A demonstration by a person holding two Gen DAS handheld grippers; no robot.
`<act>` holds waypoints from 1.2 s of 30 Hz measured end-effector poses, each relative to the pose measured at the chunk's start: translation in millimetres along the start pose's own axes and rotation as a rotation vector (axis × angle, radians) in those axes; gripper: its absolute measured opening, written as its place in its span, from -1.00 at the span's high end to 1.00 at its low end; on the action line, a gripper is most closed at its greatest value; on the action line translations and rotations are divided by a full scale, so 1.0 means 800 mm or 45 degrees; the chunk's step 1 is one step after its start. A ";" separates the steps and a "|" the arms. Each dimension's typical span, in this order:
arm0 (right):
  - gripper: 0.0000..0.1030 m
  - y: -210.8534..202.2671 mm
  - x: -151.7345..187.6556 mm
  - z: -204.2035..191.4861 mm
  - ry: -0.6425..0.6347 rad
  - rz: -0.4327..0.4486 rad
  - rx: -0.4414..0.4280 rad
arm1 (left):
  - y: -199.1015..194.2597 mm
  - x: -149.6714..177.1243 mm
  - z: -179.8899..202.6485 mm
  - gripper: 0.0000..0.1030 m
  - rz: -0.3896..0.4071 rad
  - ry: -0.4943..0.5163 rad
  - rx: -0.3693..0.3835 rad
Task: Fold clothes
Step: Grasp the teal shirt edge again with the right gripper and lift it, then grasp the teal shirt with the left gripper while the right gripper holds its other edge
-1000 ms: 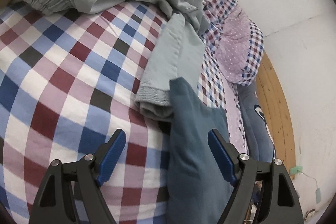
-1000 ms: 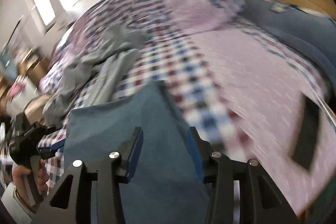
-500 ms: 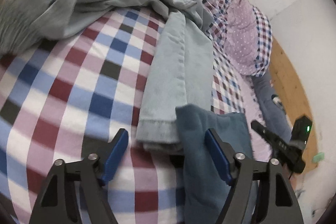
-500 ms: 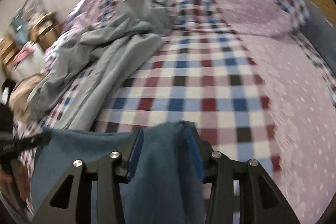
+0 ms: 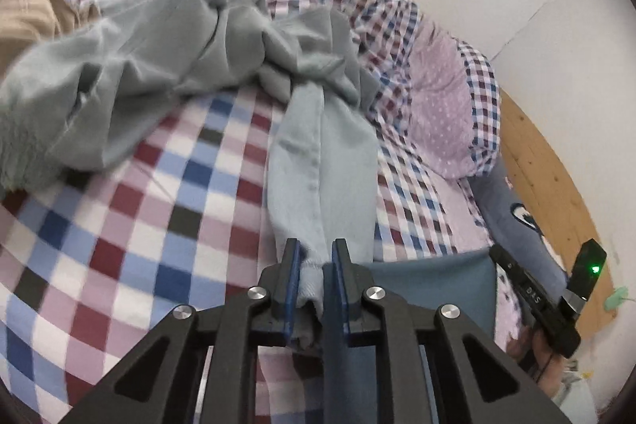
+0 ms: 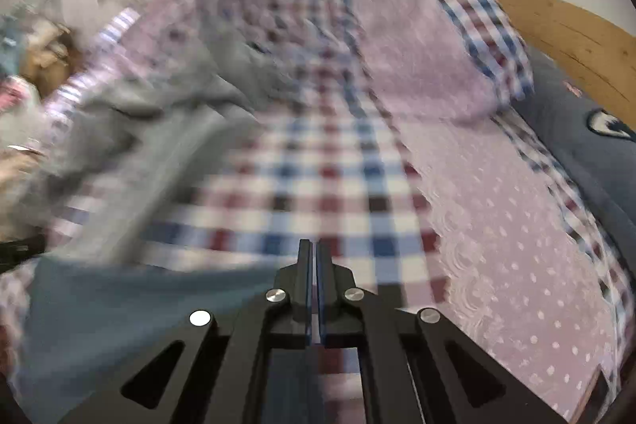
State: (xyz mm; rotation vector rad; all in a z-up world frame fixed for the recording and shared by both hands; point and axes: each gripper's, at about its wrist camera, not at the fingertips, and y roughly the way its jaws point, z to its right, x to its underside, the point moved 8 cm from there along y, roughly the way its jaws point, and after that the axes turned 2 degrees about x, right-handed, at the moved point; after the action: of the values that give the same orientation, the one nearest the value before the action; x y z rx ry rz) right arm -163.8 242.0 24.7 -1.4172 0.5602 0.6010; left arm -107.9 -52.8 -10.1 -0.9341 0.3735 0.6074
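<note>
My left gripper (image 5: 315, 253) is closing its jaws, and the hem of a pale blue-grey trouser leg (image 5: 322, 165) is pinched between the blue pads. That leg runs up the bed into a crumpled grey-green heap (image 5: 139, 74). A teal garment (image 5: 429, 281) stretches from my left gripper's right finger across to my right gripper (image 5: 501, 259), held by a hand at the lower right. In the blurred right wrist view the right gripper (image 6: 312, 249) is shut, and the teal garment (image 6: 139, 301) runs in under its jaws from the left.
The clothes lie on a bed with a checked cover (image 5: 119, 225). A lilac dotted pillow (image 5: 441, 114) and a dark blue cushion (image 5: 512, 217) sit by the wooden headboard (image 5: 548, 177). A white wall stands behind. Beige cloth (image 5: 28, 22) lies at the far left.
The left jaws have come together on the trouser hem, which before lay ahead of open jaws. The right jaws have gone from half open to shut, with the teal cloth pulled out sideways.
</note>
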 end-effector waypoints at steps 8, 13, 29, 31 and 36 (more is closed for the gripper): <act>0.88 -0.004 0.009 0.028 0.195 -0.045 0.032 | 0.011 -0.001 -0.058 0.27 -0.062 -0.149 -0.178; -0.06 -0.073 -0.002 -0.041 0.128 0.123 -0.193 | -0.027 -0.020 0.010 -0.64 0.061 -0.003 0.013; -0.25 0.023 0.084 -0.144 -0.188 -0.145 -0.376 | 0.048 0.102 0.098 -0.65 -0.090 0.791 -0.261; -0.25 0.025 0.086 -0.145 -0.188 -0.137 -0.381 | 0.050 0.109 0.096 -0.67 -0.076 0.837 -0.302; -0.26 0.025 0.085 -0.145 -0.199 -0.122 -0.367 | 0.052 0.113 0.096 -0.68 -0.047 0.856 -0.311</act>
State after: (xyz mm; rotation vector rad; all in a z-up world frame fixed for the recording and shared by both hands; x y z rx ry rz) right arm -127.8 130.6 -44.8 -1.6407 0.2870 0.7290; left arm -61.1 58.7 -43.6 -1.3717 0.8922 0.2912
